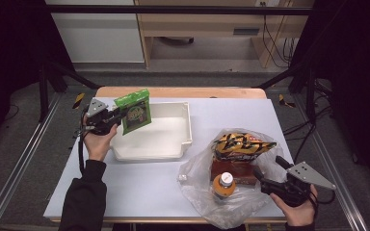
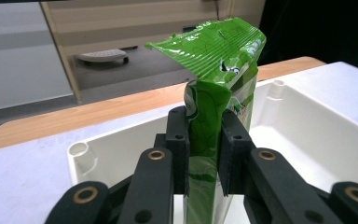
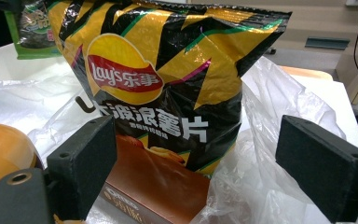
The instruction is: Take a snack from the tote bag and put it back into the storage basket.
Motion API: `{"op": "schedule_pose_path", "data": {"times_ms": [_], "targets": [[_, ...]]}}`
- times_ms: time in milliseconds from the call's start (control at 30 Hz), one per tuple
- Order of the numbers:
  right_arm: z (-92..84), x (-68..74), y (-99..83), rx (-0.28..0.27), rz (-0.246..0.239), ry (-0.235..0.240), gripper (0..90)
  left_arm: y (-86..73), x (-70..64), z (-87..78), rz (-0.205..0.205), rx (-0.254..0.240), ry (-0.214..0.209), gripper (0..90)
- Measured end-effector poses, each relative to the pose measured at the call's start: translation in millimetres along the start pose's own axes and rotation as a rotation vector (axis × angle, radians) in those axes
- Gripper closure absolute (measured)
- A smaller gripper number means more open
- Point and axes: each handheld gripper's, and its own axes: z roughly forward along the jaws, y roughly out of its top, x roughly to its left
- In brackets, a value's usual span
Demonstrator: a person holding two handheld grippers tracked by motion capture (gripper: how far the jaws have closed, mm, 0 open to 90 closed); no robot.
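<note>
My left gripper point(image 1: 119, 113) is shut on a green snack packet point(image 1: 136, 111), held upright over the left end of the white tray point(image 1: 188, 126). In the left gripper view the packet point(image 2: 214, 93) is pinched between the two black pads point(image 2: 178, 144) above the tray point(image 2: 98, 149). My right gripper point(image 1: 270, 167) stands open at the front right, pointing at a clear plastic bag point(image 1: 195, 185). The bag holds a yellow-and-black crisp packet point(image 1: 241, 144), a brown box point(image 1: 236, 171) and an orange bottle point(image 1: 224, 185). The right gripper view shows the crisp packet point(image 3: 168, 70) and the brown box point(image 3: 158, 186) ahead of the wide-apart pads point(image 3: 86, 163).
A white sheet point(image 1: 139, 187) covers the wooden table point(image 1: 183, 91). Black frame posts stand at both sides. Behind the table are a wooden desk and a floor with cables.
</note>
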Motion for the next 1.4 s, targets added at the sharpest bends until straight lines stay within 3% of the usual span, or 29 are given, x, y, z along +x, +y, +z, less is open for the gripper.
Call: {"op": "schedule_pose_path", "data": {"times_ms": [133,333,867,1067,1133,1233,1333,1400], "targets": [[0.9,-0.6,-1.1,0.002,0.005,0.002,13.1,-5.2,6.5,11.2,0.014,0.021,0.022,76.7],[1.8,-1.4,-2.2,0.004,0.005,0.004,13.1,-12.1,16.9,24.0,-0.009,0.049,0.046,76.6],[3.2,-1.8,-3.6,0.011,0.003,0.006,13.1,-8.6,24.7,31.9,-0.034,0.079,0.058,75.8],[2.1,-1.9,-2.7,0.008,0.009,0.008,13.1,-8.2,18.7,25.9,-0.073,0.054,0.046,75.9],[1.9,-1.5,-2.7,0.009,0.009,0.008,13.0,-7.9,13.3,26.5,-0.069,0.053,0.039,76.0],[2.2,-1.4,-2.9,0.006,0.003,0.008,13.1,-8.3,7.8,29.4,-0.052,0.056,0.048,75.9],[2.6,-1.6,-3.5,0.011,0.005,0.009,13.0,-9.8,6.8,29.3,-0.071,0.053,0.073,75.9],[3.1,-2.0,-4.0,0.012,0.003,0.009,13.0,-10.3,5.3,28.3,-0.091,0.038,0.066,75.9]]}}
